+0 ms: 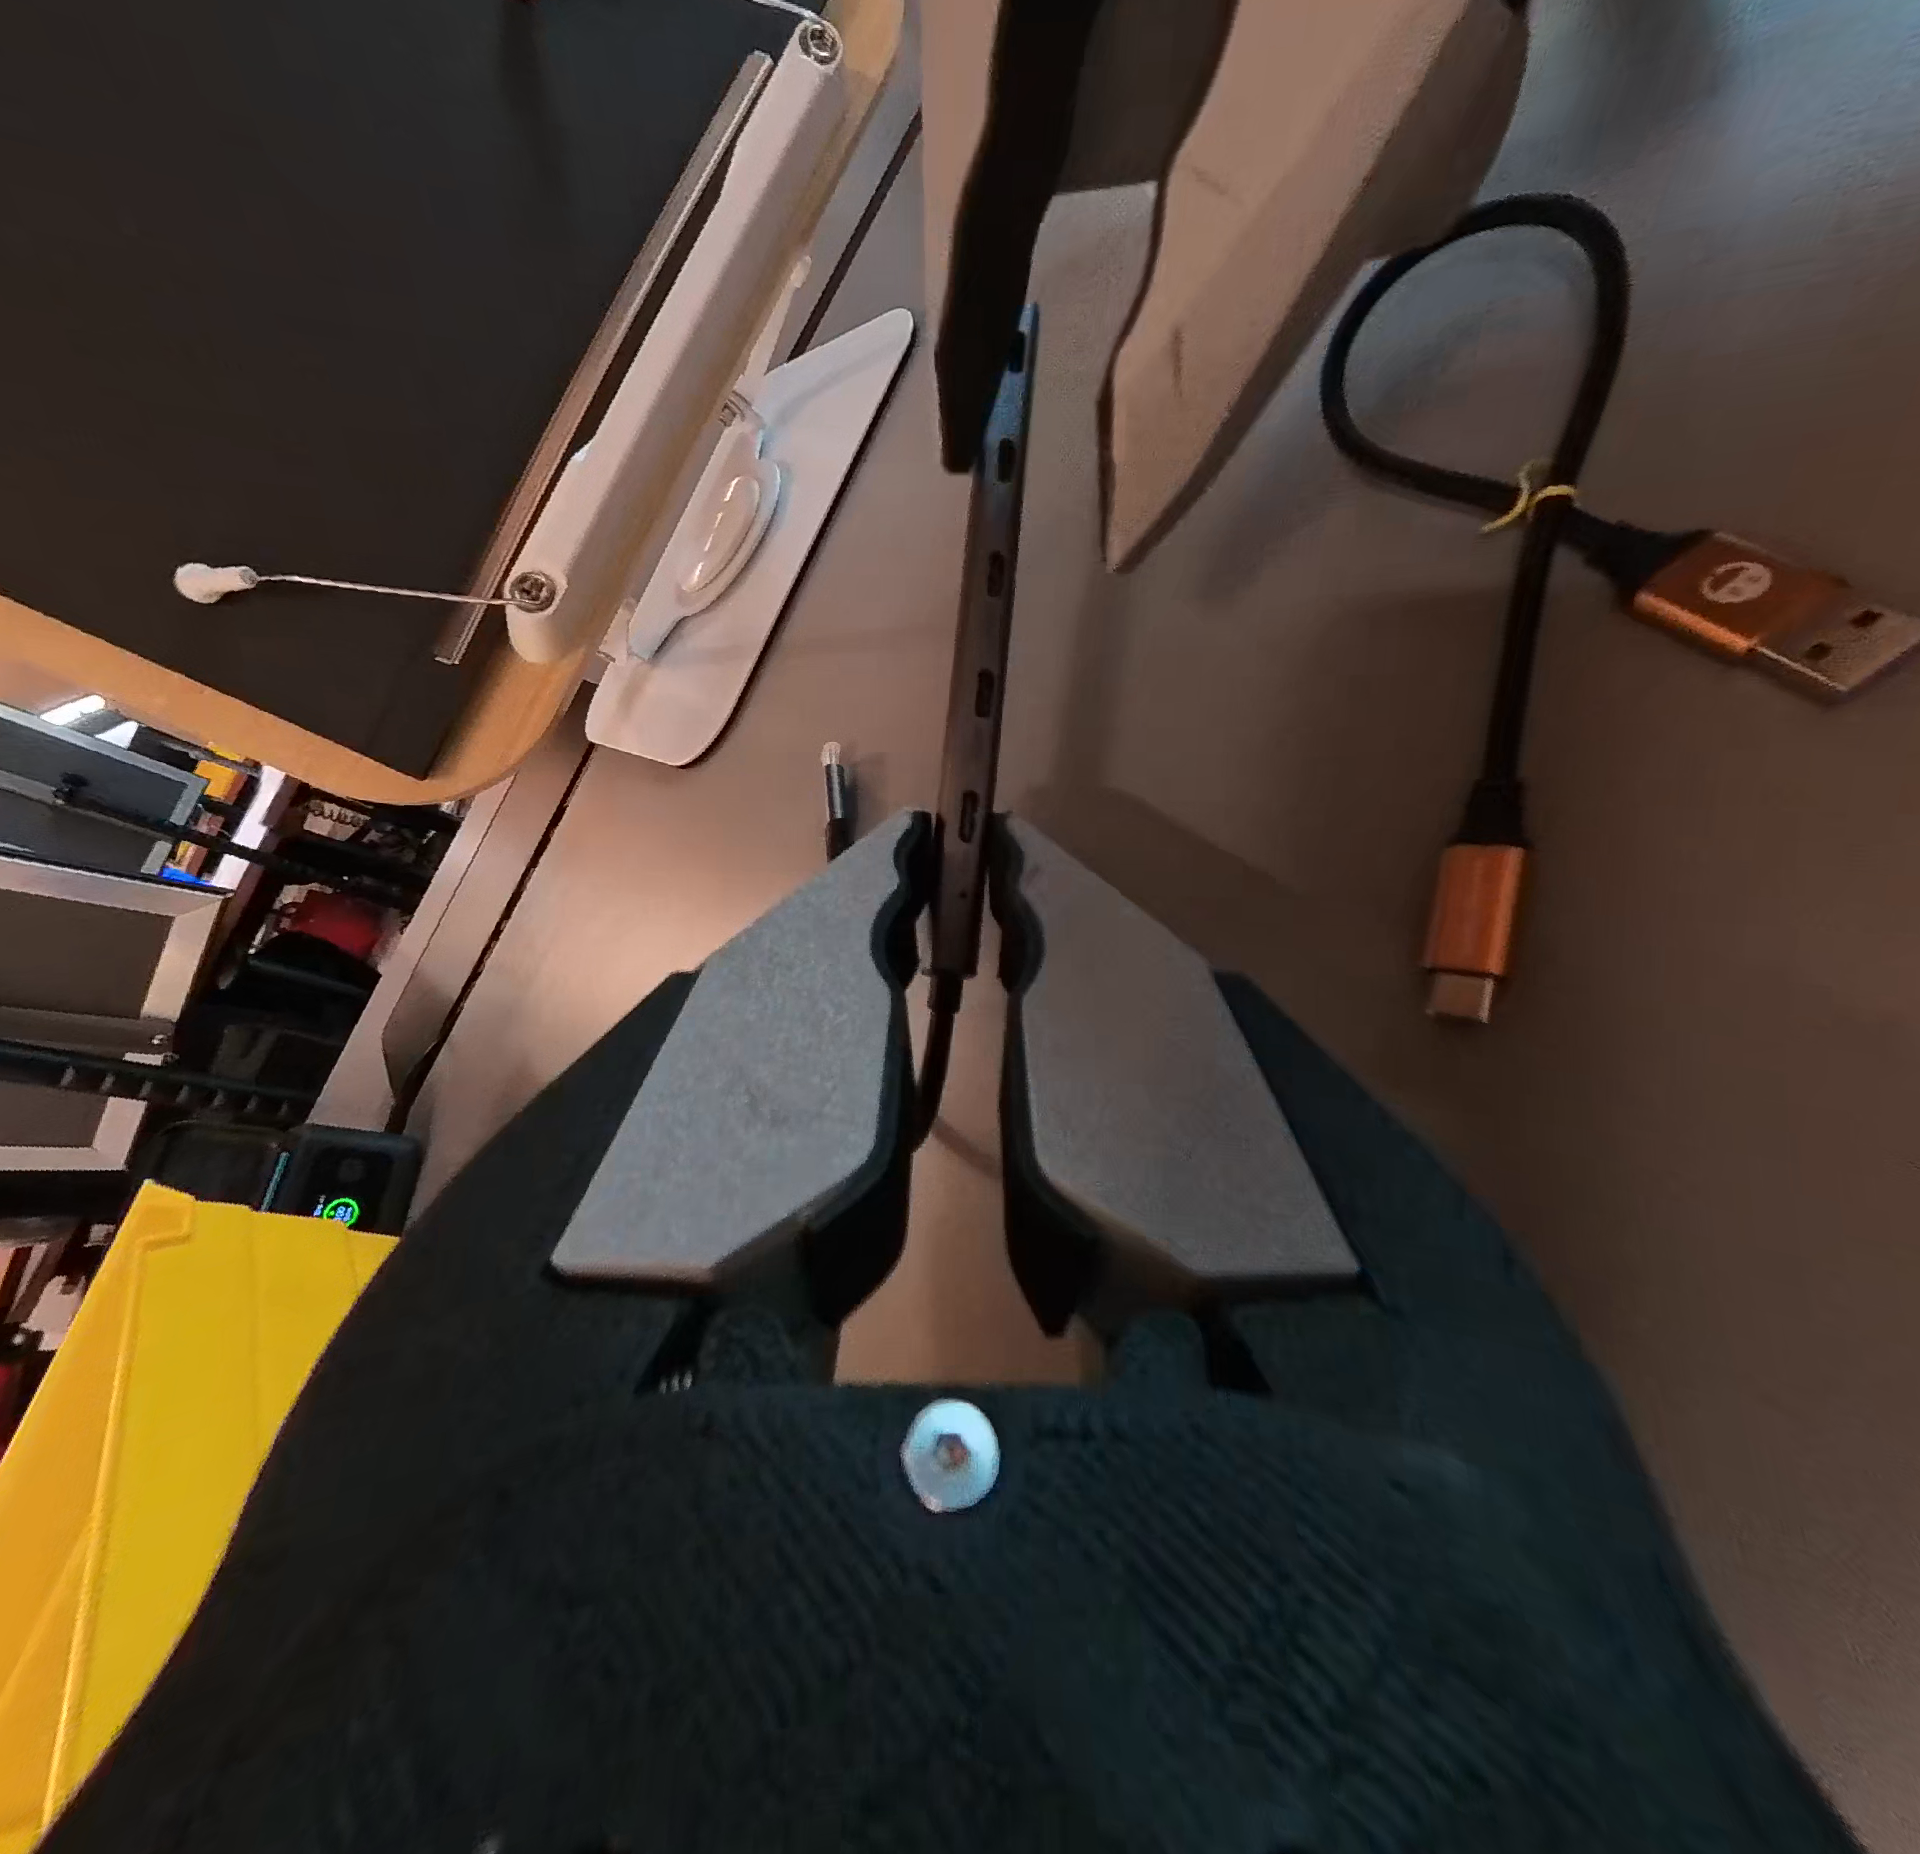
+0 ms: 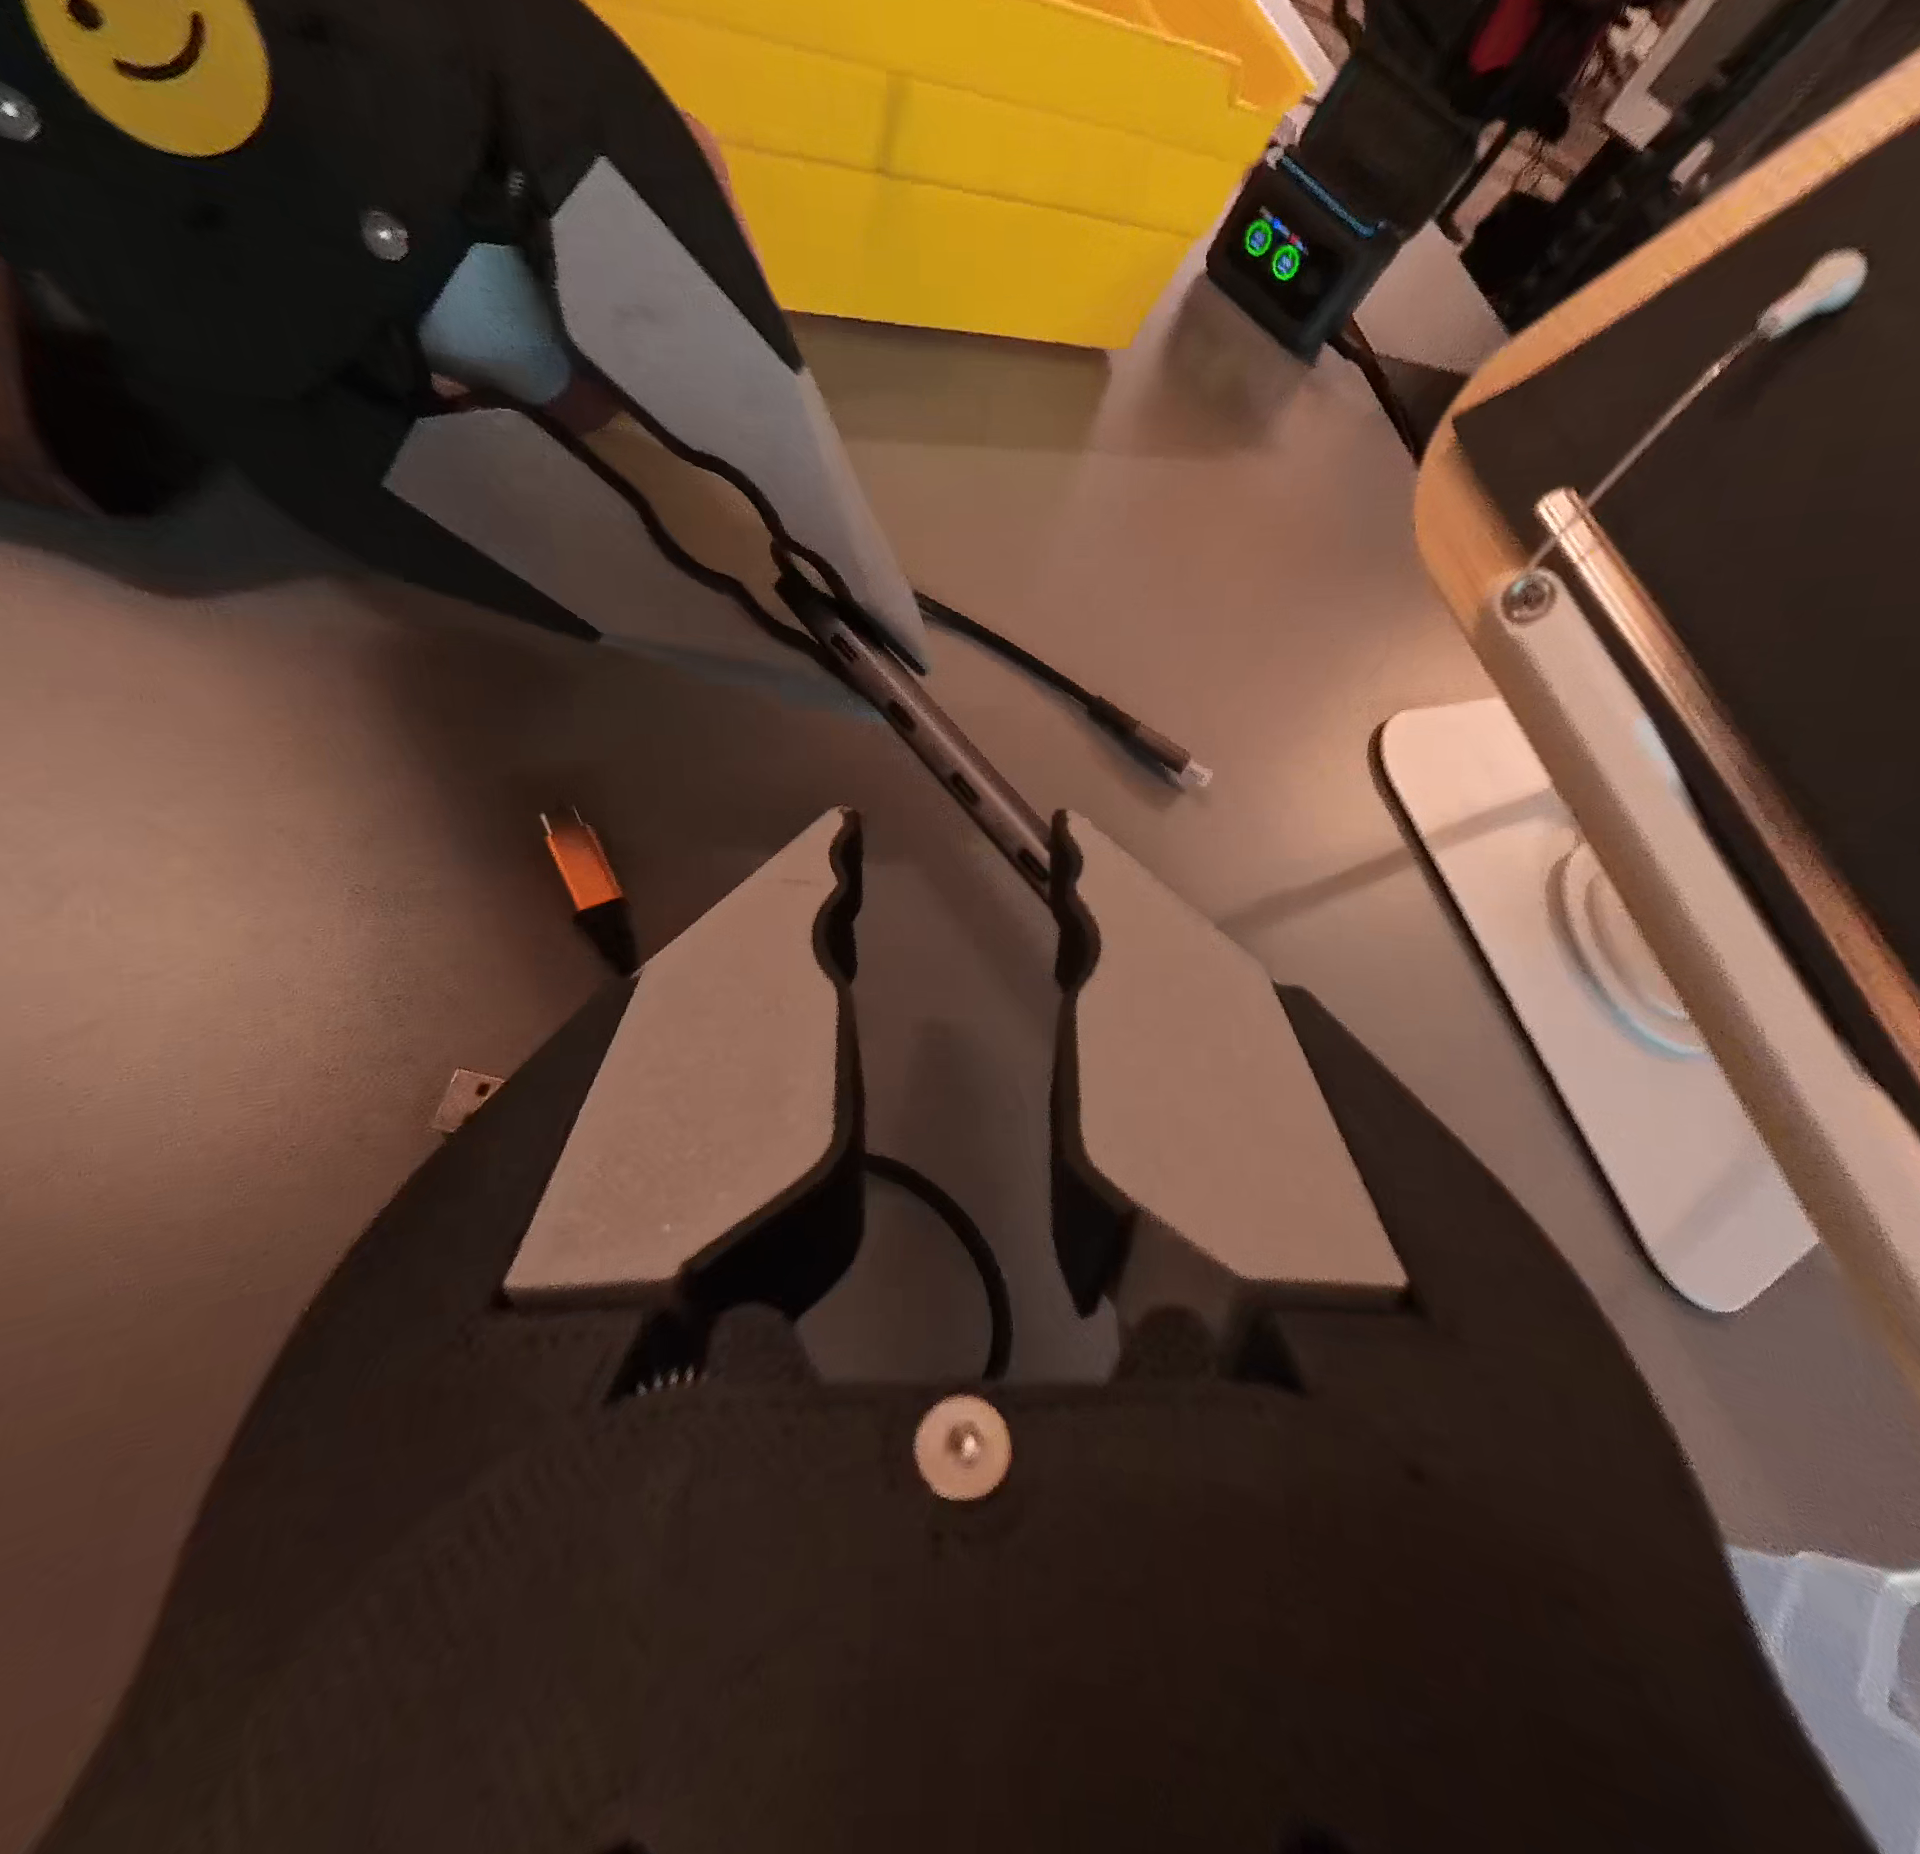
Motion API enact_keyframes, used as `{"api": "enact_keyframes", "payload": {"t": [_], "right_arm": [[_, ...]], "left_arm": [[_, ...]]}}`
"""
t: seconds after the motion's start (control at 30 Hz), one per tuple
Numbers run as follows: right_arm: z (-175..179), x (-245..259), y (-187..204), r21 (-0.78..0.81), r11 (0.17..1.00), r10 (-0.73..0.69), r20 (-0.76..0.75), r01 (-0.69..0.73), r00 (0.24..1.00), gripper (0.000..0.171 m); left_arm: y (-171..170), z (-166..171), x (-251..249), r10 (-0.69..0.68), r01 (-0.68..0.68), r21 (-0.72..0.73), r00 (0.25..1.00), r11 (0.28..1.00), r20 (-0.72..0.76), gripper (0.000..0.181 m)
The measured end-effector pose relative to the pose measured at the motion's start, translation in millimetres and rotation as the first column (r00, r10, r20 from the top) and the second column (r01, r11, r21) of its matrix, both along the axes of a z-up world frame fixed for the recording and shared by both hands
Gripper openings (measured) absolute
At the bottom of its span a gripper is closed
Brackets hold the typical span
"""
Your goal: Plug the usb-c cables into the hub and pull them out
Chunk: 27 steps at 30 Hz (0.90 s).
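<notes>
My left gripper (image 1: 961, 830) is shut on the near end of a slim dark hub (image 1: 987, 599), held edge-up above the table, with several empty ports facing right. The hub's own black cable runs back between my fingers, and its plug (image 1: 836, 786) lies on the table. My right gripper (image 2: 954, 830) is open, and the hub's (image 2: 935, 734) far end sits between its fingers, close against the right finger. The right gripper (image 1: 1039, 511) also shows in the left wrist view. An orange-ended cable lies loose on the table, showing its USB-C plug (image 1: 1475, 921) and its larger plug (image 1: 1787, 620).
A yellow bin (image 2: 987, 173) and a small black device with green lights (image 2: 1288, 256) stand at the table's far side. A black wood-edged panel (image 2: 1766, 454) on a white stand base (image 2: 1507, 921) is to the right. The left gripper (image 2: 862, 651) bears a smiley sticker.
</notes>
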State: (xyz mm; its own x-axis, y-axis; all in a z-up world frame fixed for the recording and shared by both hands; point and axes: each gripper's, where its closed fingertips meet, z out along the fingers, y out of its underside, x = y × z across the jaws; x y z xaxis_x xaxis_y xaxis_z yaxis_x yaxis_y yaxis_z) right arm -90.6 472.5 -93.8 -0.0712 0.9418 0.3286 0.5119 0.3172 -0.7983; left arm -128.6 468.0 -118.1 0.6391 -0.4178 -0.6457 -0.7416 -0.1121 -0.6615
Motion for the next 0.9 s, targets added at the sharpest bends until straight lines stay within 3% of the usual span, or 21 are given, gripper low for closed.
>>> {"api": "enact_keyframes", "payload": {"t": [0.1,0.17,0.27,0.57,0.73,0.83,0.9], "right_arm": [[-6,-4,-2,0.084,0.996,0.001,0.025,-0.003,1.000,0.031],[-13,-3,4,0.161,0.987,-0.030,0.062,0.020,0.998,0.018],[-22,1,8,0.242,0.970,-0.039,0.113,0.011,0.993,0.015],[-14,2,4,0.236,0.972,-0.006,0.066,-0.010,0.998,0.015],[-18,5,3,0.284,0.959,-0.012,0.117,-0.022,0.993,0.012],[-23,1,-11,0.241,0.966,0.063,0.117,-0.090,0.991,0.010],[-24,-2,-15,0.245,0.964,0.073,0.125,-0.103,0.989,0.010]], "left_arm": [[-1,0,2,-0.017,0.017,0.007,1.000,1.000,-0.026,0.008],[-6,1,11,-0.069,0.070,0.015,0.997,0.997,-0.039,0.007],[-14,7,27,-0.153,0.159,0.066,0.985,0.985,-0.080,0.007],[-22,22,36,-0.227,0.225,0.111,0.974,0.968,0.006,0.007],[-20,19,36,-0.222,0.216,0.111,0.974,0.970,0.040,0.008],[-17,14,36,-0.196,0.190,0.087,0.977,0.978,0.079,0.018],[-18,10,38,-0.206,0.202,0.077,0.977,0.976,0.057,0.014]]}}
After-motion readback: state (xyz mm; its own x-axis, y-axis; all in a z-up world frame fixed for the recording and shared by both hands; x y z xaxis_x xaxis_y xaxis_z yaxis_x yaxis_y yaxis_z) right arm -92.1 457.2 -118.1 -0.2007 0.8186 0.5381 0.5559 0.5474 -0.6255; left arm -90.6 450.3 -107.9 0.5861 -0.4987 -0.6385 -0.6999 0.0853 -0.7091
